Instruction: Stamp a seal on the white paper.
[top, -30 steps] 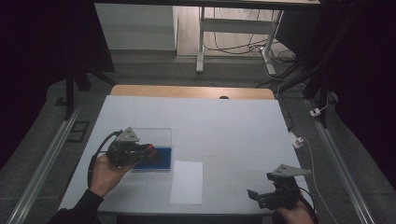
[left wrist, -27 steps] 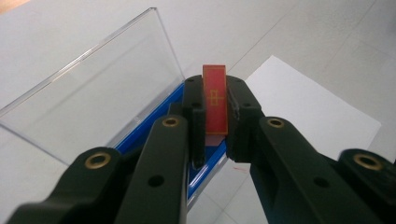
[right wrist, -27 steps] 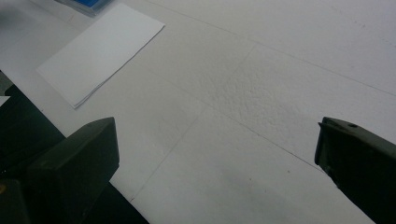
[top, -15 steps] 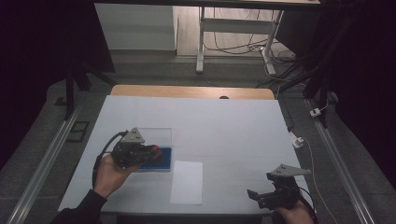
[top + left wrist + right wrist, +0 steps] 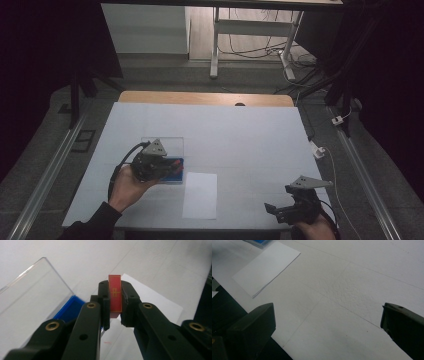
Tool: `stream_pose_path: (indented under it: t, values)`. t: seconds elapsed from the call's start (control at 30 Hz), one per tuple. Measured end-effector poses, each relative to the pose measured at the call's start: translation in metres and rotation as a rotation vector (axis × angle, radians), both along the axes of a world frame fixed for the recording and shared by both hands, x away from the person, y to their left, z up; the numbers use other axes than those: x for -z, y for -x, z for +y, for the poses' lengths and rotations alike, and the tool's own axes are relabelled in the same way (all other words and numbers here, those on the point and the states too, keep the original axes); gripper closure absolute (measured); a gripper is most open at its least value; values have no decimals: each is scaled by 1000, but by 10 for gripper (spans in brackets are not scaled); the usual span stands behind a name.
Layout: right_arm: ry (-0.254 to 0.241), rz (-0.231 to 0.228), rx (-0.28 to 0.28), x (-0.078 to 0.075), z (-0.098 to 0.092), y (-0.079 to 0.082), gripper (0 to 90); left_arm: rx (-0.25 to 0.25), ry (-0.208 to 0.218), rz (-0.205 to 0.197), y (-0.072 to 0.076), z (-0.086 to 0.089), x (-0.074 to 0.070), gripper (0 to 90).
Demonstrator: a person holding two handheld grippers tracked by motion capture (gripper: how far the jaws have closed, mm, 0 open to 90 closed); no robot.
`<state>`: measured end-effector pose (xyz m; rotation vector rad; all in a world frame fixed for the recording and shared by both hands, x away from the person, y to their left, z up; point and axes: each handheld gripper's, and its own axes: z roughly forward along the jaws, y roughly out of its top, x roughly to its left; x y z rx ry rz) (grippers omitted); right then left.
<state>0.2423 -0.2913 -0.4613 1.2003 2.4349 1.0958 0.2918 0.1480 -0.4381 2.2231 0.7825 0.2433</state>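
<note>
Between the left gripper's fingers stands a red card, seemingly clamped.

Between the black jaws of the left gripper sits a red card with a thin gold border and a small gold cross-like mark at its centre. To the left of those jaws stands a clear lid over a bright blue box. Beyond the jaw tips lies a plain white sheet on the white, faintly creased table cover. The right gripper has 2 matte black jaws.
</note>
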Motion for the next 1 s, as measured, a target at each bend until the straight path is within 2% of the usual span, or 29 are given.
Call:
stream_pose_path:
  t: [0.53, 1.0]
  values:
    - [-1, 4, 4, 0, 0, -1, 0, 99, -49, 30, -11, -40, 10, 801]
    - [-2, 3, 2, 0, 0, 0, 0, 165, -84, 51, -11, -69, 20, 801]
